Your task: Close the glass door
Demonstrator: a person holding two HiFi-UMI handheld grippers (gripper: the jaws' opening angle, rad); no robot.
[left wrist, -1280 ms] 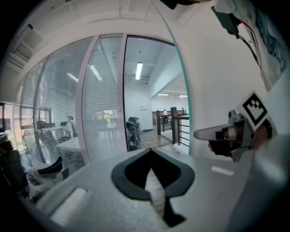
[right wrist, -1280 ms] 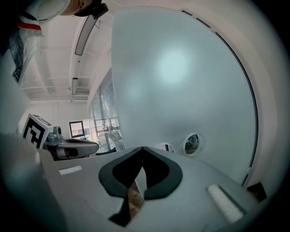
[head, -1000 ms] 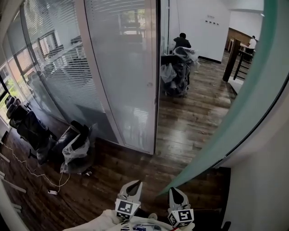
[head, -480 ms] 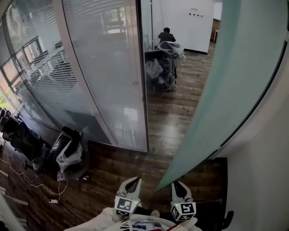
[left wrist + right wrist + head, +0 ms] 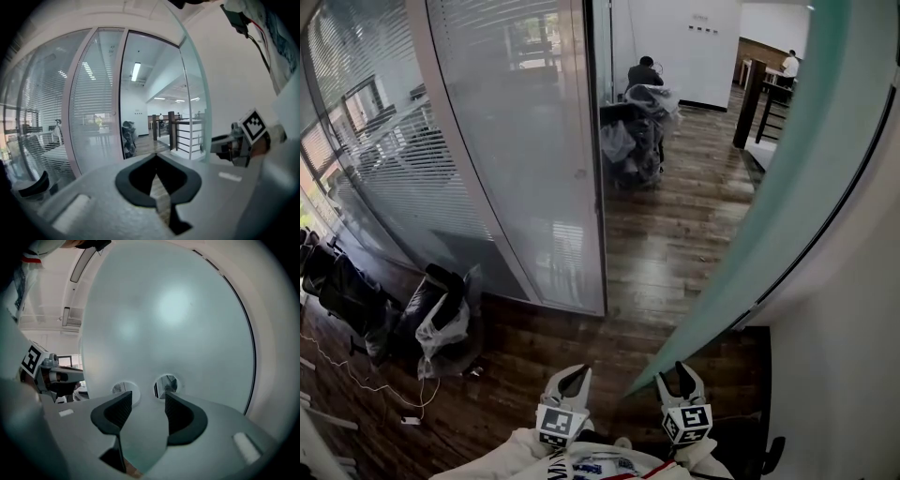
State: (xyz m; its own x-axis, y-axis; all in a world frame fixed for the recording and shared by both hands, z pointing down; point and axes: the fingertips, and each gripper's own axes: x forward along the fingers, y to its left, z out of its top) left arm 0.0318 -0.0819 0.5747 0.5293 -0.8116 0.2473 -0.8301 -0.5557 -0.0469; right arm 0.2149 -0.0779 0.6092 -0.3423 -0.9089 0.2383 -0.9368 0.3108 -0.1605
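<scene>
The frosted, greenish glass door (image 5: 787, 169) stands swung open on the right, its lower corner just ahead of my grippers. My right gripper (image 5: 681, 372) is beside that lower edge. Its jaws have just been opening and now stand open, with nothing pressed between the pads. In the right gripper view the door (image 5: 178, 310) fills the picture behind the open right gripper (image 5: 148, 397), with two round holes (image 5: 166, 385) low in the panel. My left gripper (image 5: 573, 375) is shut and empty, left of the door, and the left gripper (image 5: 156, 155) points at the doorway.
A fixed frosted glass partition (image 5: 534, 141) with blinds forms the doorway's left side. Plastic-wrapped chairs (image 5: 441, 314) and floor cables (image 5: 384, 375) lie at the left. Beyond the doorway are wrapped chairs (image 5: 637, 131), a seated person (image 5: 645, 73) and a railing (image 5: 755, 94). A white wall (image 5: 844, 366) is on the right.
The right gripper's jaws went from shut to open, and it shifted slightly right along the door's lower edge. The left gripper stayed shut and nearly still.
</scene>
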